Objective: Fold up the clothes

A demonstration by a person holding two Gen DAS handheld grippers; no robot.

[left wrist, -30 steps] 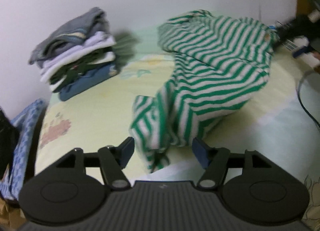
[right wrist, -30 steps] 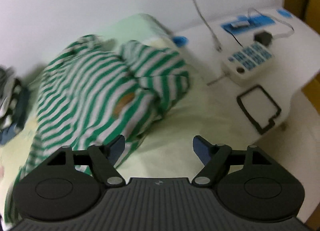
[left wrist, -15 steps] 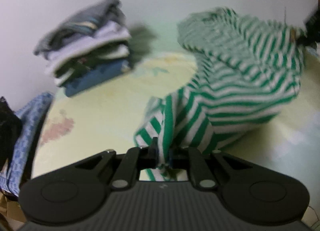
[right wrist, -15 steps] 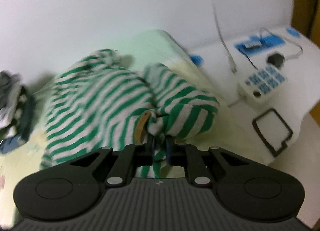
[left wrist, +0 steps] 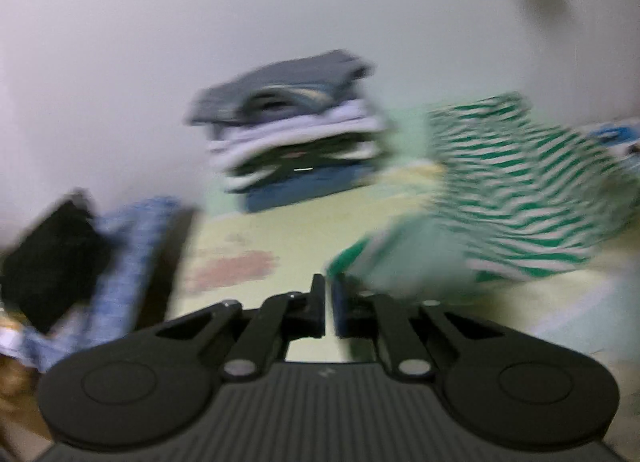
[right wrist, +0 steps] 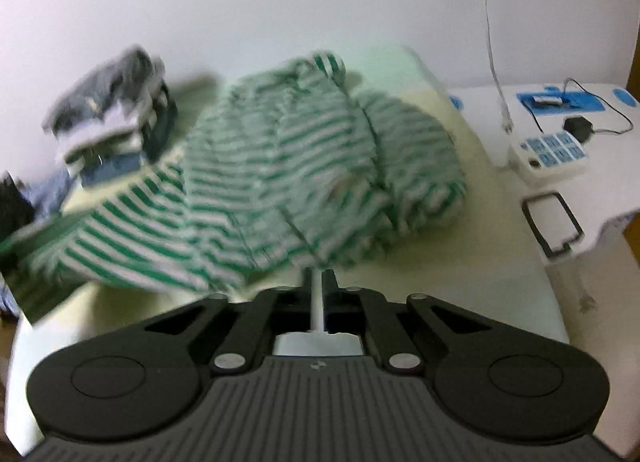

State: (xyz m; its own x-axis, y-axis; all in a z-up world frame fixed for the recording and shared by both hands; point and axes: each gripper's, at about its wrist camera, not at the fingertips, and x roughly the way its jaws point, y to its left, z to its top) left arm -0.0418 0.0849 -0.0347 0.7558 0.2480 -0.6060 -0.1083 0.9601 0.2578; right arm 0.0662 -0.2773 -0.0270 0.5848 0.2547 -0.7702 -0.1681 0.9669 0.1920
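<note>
A green-and-white striped garment [left wrist: 512, 198] lies bunched on the yellow-green bed sheet [left wrist: 312, 230], blurred by motion. My left gripper [left wrist: 329, 290] is shut, and a corner of the garment runs into its fingertips from the right. In the right wrist view the striped garment [right wrist: 280, 166] spreads wide across the bed, with one end stretched to the far left. My right gripper [right wrist: 318, 282] is shut on its near edge, and pale fabric shows between the fingers.
A stack of folded clothes [left wrist: 292, 142] stands against the wall, also in the right wrist view [right wrist: 112, 122]. Blue checked cloth [left wrist: 132, 238] and a black item [left wrist: 52, 258] hang off the bed's left edge. A white side table [right wrist: 592, 190] holds a keypad device [right wrist: 556, 150].
Both grippers went from open to shut on the striped garment. The left one has swung left with its corner, and the garment is now stretched out wider across the bed.
</note>
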